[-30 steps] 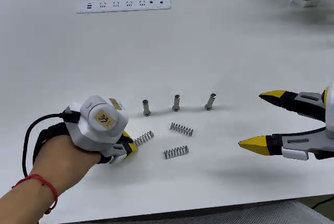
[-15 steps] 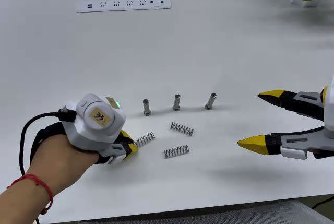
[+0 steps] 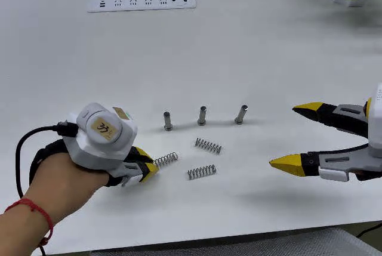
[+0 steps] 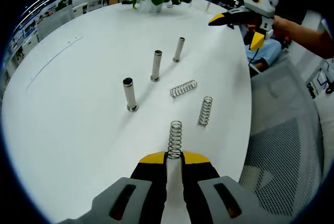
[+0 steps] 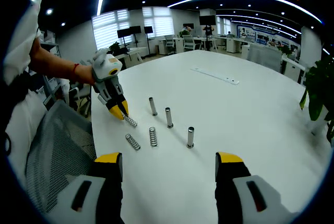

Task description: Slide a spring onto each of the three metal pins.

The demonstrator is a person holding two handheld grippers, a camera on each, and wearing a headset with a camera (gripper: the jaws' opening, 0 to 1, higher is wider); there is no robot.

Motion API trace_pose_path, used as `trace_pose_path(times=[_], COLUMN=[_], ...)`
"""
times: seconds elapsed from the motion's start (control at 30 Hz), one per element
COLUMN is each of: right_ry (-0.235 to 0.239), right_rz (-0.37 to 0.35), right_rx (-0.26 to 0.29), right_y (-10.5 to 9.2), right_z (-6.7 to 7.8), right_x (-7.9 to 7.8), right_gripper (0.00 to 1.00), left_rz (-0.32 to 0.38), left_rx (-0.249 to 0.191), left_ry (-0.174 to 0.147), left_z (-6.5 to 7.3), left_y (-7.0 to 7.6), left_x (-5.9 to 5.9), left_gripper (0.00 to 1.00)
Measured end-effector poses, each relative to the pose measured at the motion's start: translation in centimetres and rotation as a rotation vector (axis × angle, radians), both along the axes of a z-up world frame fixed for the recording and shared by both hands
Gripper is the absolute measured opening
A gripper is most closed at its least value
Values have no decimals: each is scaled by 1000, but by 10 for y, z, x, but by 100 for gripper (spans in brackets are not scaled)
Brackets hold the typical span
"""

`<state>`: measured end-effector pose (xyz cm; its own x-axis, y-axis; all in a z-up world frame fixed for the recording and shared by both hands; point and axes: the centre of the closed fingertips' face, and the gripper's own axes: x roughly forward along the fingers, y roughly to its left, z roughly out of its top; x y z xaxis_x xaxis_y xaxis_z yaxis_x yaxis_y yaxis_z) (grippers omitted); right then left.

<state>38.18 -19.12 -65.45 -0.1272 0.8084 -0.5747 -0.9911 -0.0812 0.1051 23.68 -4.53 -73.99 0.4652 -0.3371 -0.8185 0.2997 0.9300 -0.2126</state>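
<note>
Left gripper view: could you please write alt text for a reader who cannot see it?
The left tongs pinch the near end of a spring on a white table. Beyond stand three upright bare pins, with two more springs lying to their right. The open right tongs hover at the upper right.

right gripper (image 5: 169, 158): jaws wide apart, nothing between | white table (image 5: 245, 119): 3 upright pins in a row, near pin (image 5: 190, 137), middle pin (image 5: 168, 117), far pin (image 5: 152, 106) | 2 loose springs lying flat, spring A (image 5: 153, 136), spring B (image 5: 132, 141) | left gripper (image 5: 121, 112): yellow tips meet the end of the 3rd spring (image 5: 130, 121) | power strip (image 5: 215, 75) beyond the pins
</note>
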Motion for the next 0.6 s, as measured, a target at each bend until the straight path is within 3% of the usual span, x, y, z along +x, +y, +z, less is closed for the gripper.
trace_pose_path(times=[0.27,0.43,0.6], right_ry=[2,9,9], right_rz=[4,5,13], right_rx=[5,19,34], right_y=[3,7,10], right_z=[2,9,16], right_x=[-1,-5,-6], right_gripper=[73,73,72], left_rz=[13,28,64], left_rx=[-20,-54,-103], left_ry=[-17,-52,-102], left_z=[5,15,34], left_y=[-1,-1,-4], left_x=[0,-2,-1], left_gripper=[9,9,9])
